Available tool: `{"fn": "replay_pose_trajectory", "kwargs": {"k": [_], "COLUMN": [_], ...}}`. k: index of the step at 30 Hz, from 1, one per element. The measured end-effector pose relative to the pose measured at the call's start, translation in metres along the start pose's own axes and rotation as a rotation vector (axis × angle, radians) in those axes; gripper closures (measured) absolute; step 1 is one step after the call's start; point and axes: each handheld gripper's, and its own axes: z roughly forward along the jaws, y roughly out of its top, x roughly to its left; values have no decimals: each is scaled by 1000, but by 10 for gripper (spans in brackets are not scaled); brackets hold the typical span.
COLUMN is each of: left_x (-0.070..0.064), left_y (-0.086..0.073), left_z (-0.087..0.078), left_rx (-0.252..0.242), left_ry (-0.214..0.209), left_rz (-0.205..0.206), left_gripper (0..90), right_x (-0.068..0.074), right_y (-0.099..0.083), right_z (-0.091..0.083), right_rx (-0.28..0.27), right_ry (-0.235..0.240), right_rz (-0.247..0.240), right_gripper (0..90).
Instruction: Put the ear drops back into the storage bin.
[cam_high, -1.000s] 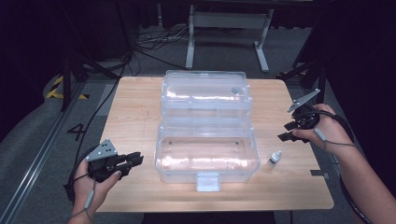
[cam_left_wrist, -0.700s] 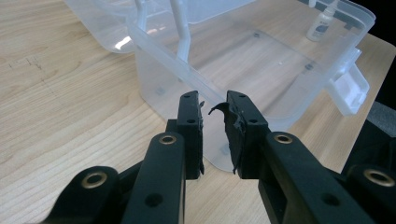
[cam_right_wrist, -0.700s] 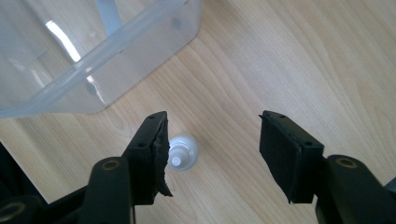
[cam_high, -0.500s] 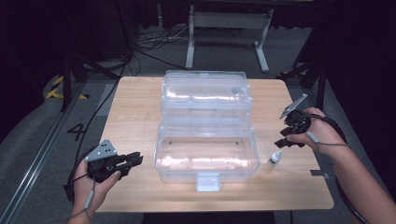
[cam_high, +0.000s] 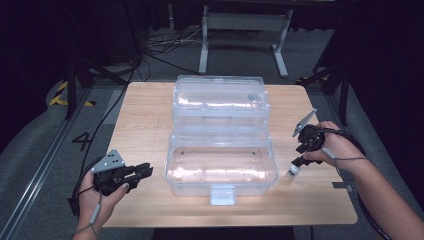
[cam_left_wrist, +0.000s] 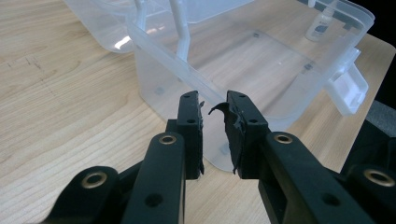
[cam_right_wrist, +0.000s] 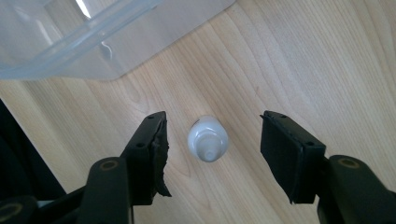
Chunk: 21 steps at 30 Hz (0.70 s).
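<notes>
A clear plastic box (cam_high: 221, 167) sits open mid-counter (cam_high: 145, 125), its lid (cam_high: 218, 98) thrown back on the far side; I see nothing inside it. Its white latch (cam_high: 222, 194) faces my edge of the counter.

My right tongs (cam_high: 299, 162) point down over a small white bottle (cam_high: 292, 172) that stands upright on the wood just right of the box. In the right gripper view the bottle (cam_right_wrist: 208, 139) sits between the two jaws, which are spread wide with a gap on each side; they touch nothing. The box corner (cam_right_wrist: 70, 37) lies just beyond the tongs' tips.

My left tongs (cam_high: 141, 171) hover near the counter's near left edge, aimed at the box's left end and holding nothing. In the left gripper view the jaws stand nearly together with a narrow slit between them (cam_left_wrist: 215, 128); the box wall (cam_left_wrist: 163, 79) is just ahead, and the bottle (cam_left_wrist: 321, 25) shows through the far side.

Compared with a second ago, my right hand (cam_high: 334, 147) has come in from the counter's right edge and down over the bottle. My left hand (cam_high: 100, 195), the box and the bottle have not moved.
</notes>
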Motion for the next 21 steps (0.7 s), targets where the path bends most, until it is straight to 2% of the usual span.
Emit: {"fn": "replay_pose_trajectory", "kwargs": {"k": [7,8,21], "left_x": [0,1,0], "left_y": [0,0,0], "left_z": [0,-1,1], "left_rx": [0,1,6], "left_ry": [0,1,-8], "left_rz": [1,3,2], "left_gripper": [763,763,757], "right_x": [1,0,-1], "right_y": [3,3,-3], "right_z": [11,14,32], "right_rx": [52,71,117], "right_ry": [24,26,31], "right_rz": [-32,-52,-68], "right_gripper": [443,448,434]}}
